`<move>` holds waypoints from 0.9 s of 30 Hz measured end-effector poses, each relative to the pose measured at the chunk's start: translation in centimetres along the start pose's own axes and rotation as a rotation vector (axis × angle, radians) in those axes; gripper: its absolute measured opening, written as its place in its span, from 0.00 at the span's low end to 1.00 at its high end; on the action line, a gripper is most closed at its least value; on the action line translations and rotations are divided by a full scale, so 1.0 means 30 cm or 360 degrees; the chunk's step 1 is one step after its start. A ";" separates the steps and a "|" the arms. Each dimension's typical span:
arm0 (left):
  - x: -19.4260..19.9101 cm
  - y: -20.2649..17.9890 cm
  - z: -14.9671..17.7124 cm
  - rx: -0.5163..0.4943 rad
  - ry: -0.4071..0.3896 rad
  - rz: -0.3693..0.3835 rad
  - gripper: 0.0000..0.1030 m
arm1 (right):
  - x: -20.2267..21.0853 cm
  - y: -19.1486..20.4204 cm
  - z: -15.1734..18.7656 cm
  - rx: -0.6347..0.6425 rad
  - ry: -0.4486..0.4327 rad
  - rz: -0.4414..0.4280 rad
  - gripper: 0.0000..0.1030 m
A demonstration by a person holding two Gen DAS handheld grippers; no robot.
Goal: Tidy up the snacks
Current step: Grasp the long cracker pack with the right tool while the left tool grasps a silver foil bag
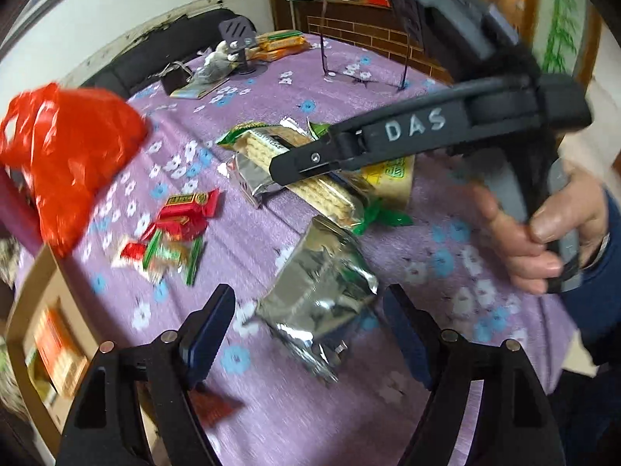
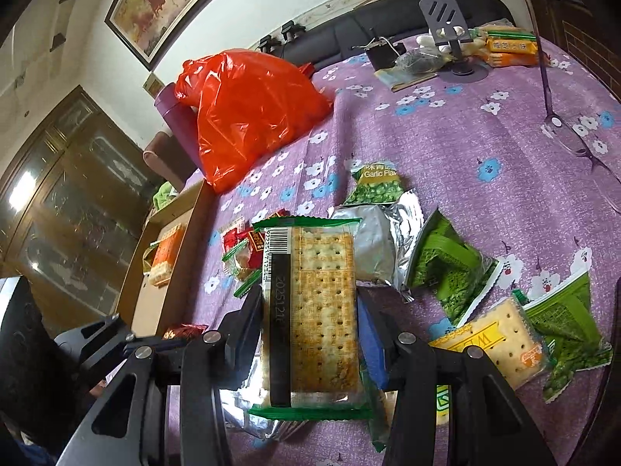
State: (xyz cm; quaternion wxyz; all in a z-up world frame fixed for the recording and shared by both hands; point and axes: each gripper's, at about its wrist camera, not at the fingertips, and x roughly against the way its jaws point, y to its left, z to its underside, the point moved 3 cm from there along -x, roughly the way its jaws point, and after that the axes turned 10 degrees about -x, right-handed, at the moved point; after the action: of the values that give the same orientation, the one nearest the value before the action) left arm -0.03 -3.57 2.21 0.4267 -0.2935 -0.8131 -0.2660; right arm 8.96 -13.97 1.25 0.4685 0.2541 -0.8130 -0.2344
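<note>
Purple tablecloth (image 2: 446,136): green packet (image 2: 374,184) reads "Garlic Fla".

L gripper (image 1: 310,334) jaws apart, empty; R gripper (image 2: 310,322) jaws clamped.

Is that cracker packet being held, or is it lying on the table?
Held: the right gripper is shut on the cracker packet, pads against both sides.

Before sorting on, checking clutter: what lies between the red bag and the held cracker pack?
Small red and green candy packets, in the right wrist view.
</note>
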 end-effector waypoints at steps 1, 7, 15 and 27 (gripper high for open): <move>-0.015 0.003 -0.005 -0.0009 0.0018 0.0015 0.76 | 0.001 -0.004 -0.002 -0.0007 -0.0005 0.0004 0.49; -0.089 0.007 0.011 -0.0052 0.0100 0.0060 0.75 | 0.005 -0.009 -0.004 -0.0017 -0.0006 0.0001 0.49; -0.137 0.037 0.005 0.0138 0.0042 0.0086 0.60 | 0.001 -0.006 0.000 -0.0003 -0.0003 0.0011 0.49; -0.008 0.116 0.091 0.0479 -0.0139 -0.0104 0.56 | -0.010 0.032 0.018 0.0110 -0.0035 0.0073 0.49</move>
State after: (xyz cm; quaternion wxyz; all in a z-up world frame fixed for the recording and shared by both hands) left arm 1.06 0.62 1.29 0.4211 -0.2109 -0.8707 -0.1420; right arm 8.43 -12.96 1.41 0.4558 0.2487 -0.8313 -0.1982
